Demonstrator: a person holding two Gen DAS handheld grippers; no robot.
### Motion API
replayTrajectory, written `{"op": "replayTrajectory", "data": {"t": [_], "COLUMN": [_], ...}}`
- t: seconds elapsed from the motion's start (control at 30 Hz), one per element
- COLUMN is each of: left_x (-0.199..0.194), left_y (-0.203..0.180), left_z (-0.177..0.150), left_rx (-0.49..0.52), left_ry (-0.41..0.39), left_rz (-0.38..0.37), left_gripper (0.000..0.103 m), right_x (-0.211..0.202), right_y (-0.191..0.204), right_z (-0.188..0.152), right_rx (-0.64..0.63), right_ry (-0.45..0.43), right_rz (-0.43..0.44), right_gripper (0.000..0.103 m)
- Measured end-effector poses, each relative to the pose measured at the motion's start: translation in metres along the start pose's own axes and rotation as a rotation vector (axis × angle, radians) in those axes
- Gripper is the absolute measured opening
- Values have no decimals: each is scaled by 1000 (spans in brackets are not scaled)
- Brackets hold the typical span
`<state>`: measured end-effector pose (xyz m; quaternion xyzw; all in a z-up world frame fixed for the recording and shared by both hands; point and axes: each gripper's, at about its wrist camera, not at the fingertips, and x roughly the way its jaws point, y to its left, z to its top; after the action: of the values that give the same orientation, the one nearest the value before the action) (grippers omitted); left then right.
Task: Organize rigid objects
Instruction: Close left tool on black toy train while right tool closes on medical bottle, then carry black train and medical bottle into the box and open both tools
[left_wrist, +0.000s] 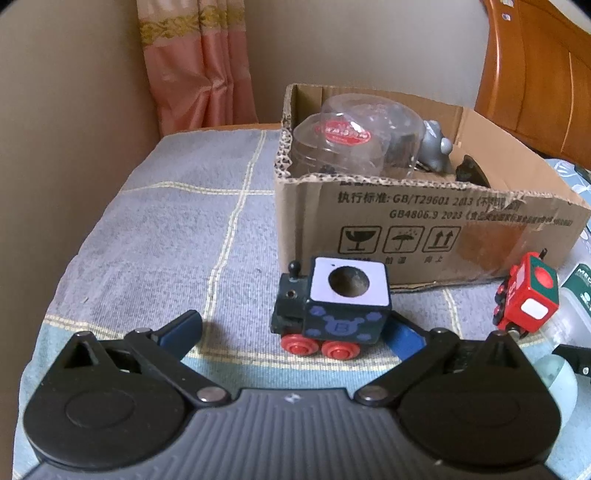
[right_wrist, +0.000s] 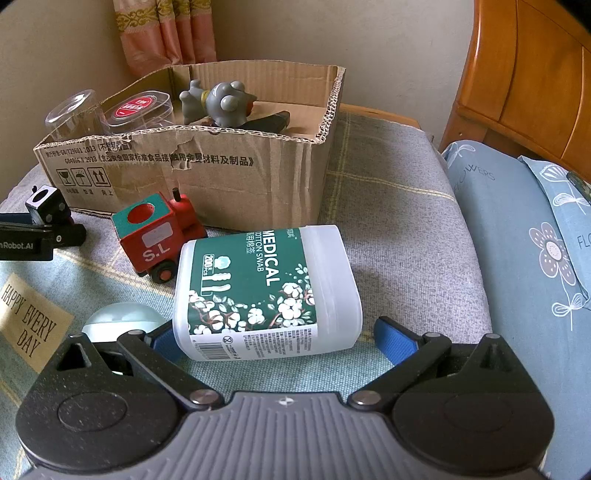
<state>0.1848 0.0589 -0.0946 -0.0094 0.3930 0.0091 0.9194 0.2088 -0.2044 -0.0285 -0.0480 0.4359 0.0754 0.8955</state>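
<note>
A dark blue toy train (left_wrist: 328, 306) with red wheels stands on the cloth in front of the cardboard box (left_wrist: 424, 229). My left gripper (left_wrist: 295, 328) is open, its fingers on either side of the train, the right one close behind it. A red toy train (left_wrist: 526, 295) stands to the right; it also shows in the right wrist view (right_wrist: 159, 236). A white cotton swab tub (right_wrist: 266, 291) with a green label lies on its side between the open fingers of my right gripper (right_wrist: 273, 339). The box (right_wrist: 207, 162) holds clear plastic jars (right_wrist: 140, 109) and a grey figurine (right_wrist: 221, 99).
A pale round lid (right_wrist: 122, 319) lies left of the tub. The checked cloth (left_wrist: 166, 221) covers the surface, with walls left and behind. Blue pillows (right_wrist: 517, 240) and a wooden headboard (right_wrist: 524, 74) lie at the right. A curtain (left_wrist: 195, 62) hangs at the back.
</note>
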Motion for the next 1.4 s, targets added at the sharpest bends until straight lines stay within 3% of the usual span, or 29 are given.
{"op": "replayTrajectory", "data": {"t": [0.33,0.6,0.87,1.23,1.3,1.4], "left_x": [-4,-12,-19,-23,-23,-23], "left_y": [-1,-1,-3,-3,-3,-2], "left_z": [0,1,2,3,4,6], "left_rx": [-29,-45,-45,-9,16,39], "left_ry": [-10,-23,-43,-46,-49,-41], "left_rz": [-24,-26,-34,-52,-62,-73], "left_gripper": [99,79,72,62,55,54], "right_x": [-1,0,-9,-6,-7,-7], "right_y": [0,-1,1,10,9,10], "right_z": [-5,-1,14,24,23,24], "right_rx": [14,6,-32,-137,-143,-153], "right_ry": [-41,-21,-47,-13,-8,3], "right_rz": [-9,1,40,25,29,37], "right_gripper": [103,103,103,86,86,86]}}
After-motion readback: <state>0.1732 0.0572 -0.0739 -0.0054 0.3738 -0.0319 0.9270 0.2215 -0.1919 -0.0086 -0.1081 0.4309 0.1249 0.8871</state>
